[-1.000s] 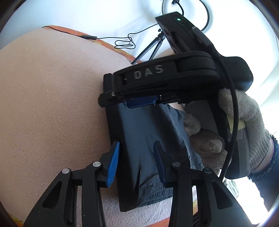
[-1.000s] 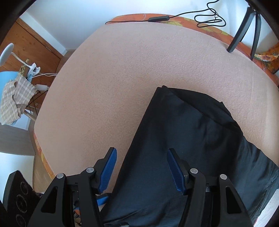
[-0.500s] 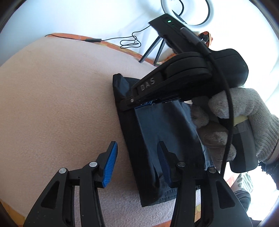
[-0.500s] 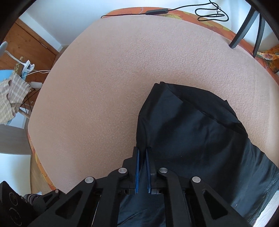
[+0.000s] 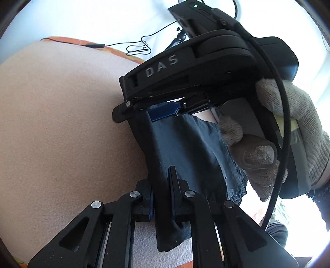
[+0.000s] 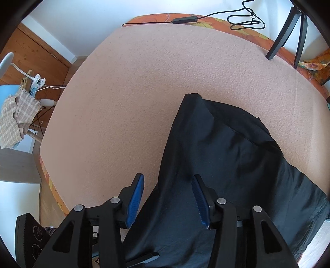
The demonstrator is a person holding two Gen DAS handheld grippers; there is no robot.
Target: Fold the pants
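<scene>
Left gripper [image 5: 162, 192] was clamped on the near edge of the dark navy, partly folded cotton pants [image 5: 185, 148], its blue pads pinching a ridge of cloth. Right gripper [image 6: 168, 198], held by a hand in a grey knitted glove [image 5: 288, 132], had its jaws opening, with the pants' left edge lying between them but not pressed. The pants lay on the pale pink fleecy blanket [image 6: 165, 82], toward its right and near side, well apart from the black cable [image 6: 185, 19] at the blanket's far edge.

With only one clamp biting, any pull from the left gripper could drag the whole bundle across the blanket instead of turning a layer — the fold would skew. The pinched ridge looked thick, so several layers might lift together; how many were caught was hard to tell from this angle. If the right gripper closed again off the hem, it could grab just the top layer and open the fold — or snag the blanket beneath.
</scene>
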